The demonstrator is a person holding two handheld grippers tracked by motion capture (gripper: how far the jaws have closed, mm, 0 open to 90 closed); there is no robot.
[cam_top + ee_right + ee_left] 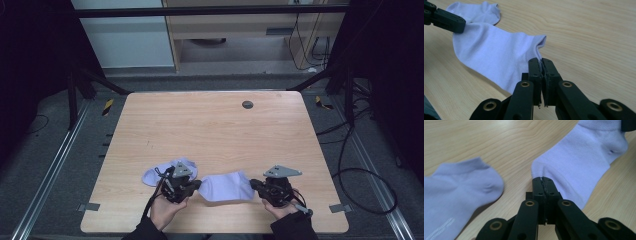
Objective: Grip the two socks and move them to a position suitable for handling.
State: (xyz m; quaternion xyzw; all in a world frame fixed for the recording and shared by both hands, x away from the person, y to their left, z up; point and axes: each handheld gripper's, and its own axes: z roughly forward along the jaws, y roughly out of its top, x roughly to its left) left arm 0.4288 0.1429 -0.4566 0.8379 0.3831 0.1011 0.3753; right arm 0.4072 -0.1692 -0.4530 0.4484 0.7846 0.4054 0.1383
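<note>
A person sat at a light wooden table, forearms entering from the near edge, holding a two-jaw gripper in each hand. Between the two grippers a pale lilac sock was stretched just above the near part of the table. The left gripper had its black jaws pressed together on one end of that sock, pinching the fabric edge. The right gripper had its jaws likewise clamped on the opposite end, at the sock's opening. A second lilac sock lay flat on the tabletop just behind and to the left of the left gripper, close to the held sock but not gripped by anything. Near the far edge of the table sat a small round dark cap, well apart from the socks.
</note>
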